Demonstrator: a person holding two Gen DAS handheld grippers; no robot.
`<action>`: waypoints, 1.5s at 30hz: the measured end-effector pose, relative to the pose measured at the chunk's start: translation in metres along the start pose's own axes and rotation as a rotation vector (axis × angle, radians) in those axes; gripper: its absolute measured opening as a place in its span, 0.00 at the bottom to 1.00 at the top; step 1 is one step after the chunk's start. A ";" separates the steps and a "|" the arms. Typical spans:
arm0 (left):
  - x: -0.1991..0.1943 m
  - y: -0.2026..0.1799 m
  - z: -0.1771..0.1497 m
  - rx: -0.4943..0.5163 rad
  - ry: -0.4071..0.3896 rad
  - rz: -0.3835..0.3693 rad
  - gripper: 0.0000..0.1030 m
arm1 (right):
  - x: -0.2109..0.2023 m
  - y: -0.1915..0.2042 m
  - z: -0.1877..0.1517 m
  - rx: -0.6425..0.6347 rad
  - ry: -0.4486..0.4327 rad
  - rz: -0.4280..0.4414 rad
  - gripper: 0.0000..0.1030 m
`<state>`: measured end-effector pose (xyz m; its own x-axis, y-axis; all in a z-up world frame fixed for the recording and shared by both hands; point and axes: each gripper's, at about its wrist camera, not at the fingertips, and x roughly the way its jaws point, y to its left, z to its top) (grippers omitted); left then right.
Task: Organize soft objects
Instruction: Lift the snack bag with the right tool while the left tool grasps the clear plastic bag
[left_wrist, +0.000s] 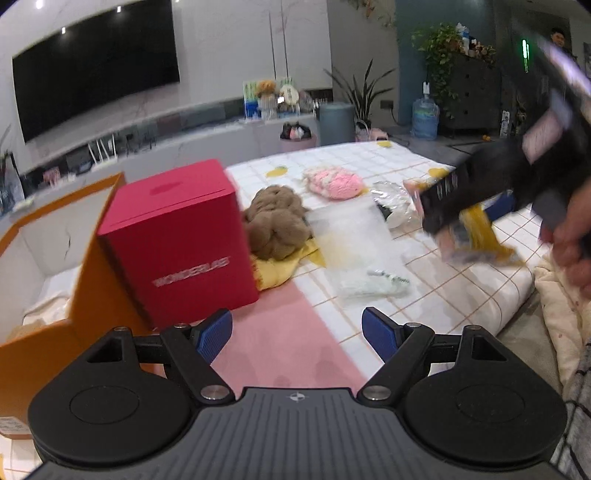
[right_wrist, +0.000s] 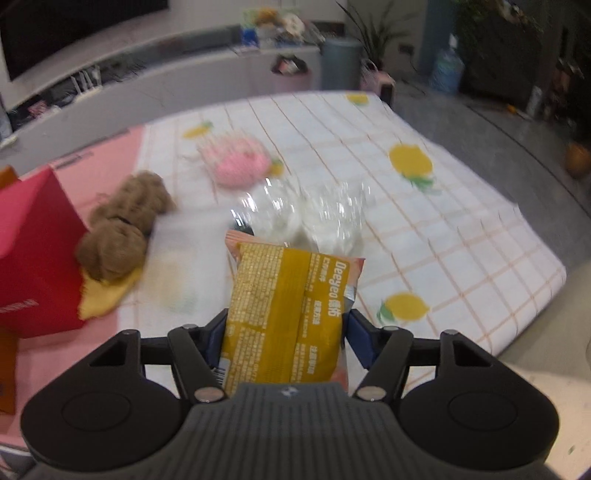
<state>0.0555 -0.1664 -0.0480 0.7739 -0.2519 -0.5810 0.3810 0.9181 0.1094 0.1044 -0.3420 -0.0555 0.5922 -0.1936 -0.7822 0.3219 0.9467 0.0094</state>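
Two grippers here: your right gripper (right_wrist: 286, 334) pinches a yellow Deeyeo packet (right_wrist: 284, 314) above the mattress (right_wrist: 461, 229) (blurry), while your left gripper (left_wrist: 297, 332) hangs wide apart near the red box (left_wrist: 177, 243).

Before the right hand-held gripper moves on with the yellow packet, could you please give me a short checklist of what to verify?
1. Yellow packet clamped in the right hand-held gripper: ok.
2. Packet lifted off the mat: ok, seen in the air in the left wrist view.
3. Left hand-held gripper open and empty: ok.
4. Orange box open to receive things: ok.
5. Red box stands beside the orange box's opening, possibly in the way: cannot tell.
6. Brown plush and pink plush still on the mat: not ok.
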 end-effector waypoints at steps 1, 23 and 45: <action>0.002 -0.007 0.000 0.011 -0.007 0.009 0.91 | -0.006 -0.003 0.002 0.001 -0.020 0.007 0.63; 0.120 -0.068 0.037 -0.036 0.040 0.024 0.91 | -0.023 -0.083 0.002 0.219 -0.080 0.002 0.63; 0.112 -0.068 0.027 -0.057 -0.044 0.013 0.04 | -0.021 -0.073 0.000 0.164 -0.058 0.028 0.63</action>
<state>0.1297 -0.2655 -0.0990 0.8003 -0.2520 -0.5440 0.3427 0.9368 0.0702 0.0686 -0.4072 -0.0400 0.6428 -0.1873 -0.7428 0.4186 0.8980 0.1358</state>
